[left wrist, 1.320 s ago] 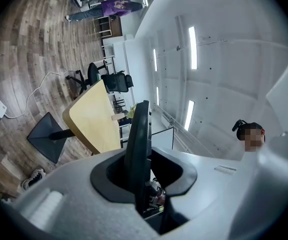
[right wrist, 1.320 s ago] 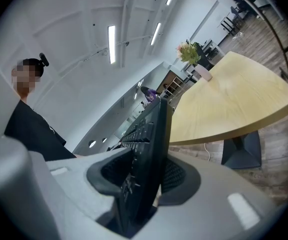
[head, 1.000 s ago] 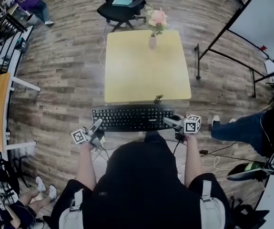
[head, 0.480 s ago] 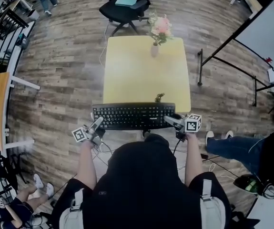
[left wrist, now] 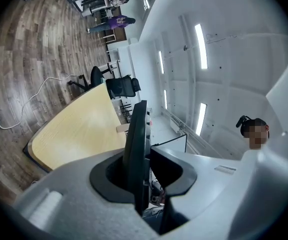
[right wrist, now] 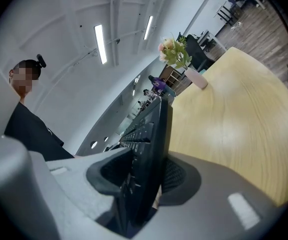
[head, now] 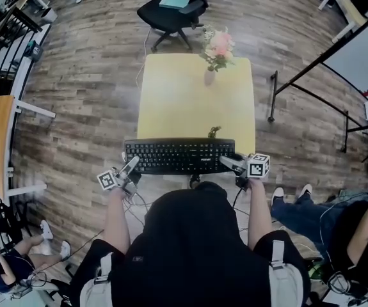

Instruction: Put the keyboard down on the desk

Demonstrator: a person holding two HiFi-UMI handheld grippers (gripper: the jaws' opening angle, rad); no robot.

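A black keyboard hangs level at the near edge of the yellow desk, its far side overlapping that edge. My left gripper is shut on its left end. My right gripper is shut on its right end. In the left gripper view the keyboard runs edge-on between the jaws of that gripper, above the desk top. In the right gripper view the keyboard, keys facing left, is pinched by that gripper beside the desk.
A pink vase of flowers stands at the desk's far edge, and a small dark object sits near its front edge. A black office chair stands beyond. A seated person's legs are at the right, with cables on the wooden floor.
The keyboard has come a little forward, so it now overlaps the desk's near edge. Both grips are unchanged. The person's legs at the right have shifted.
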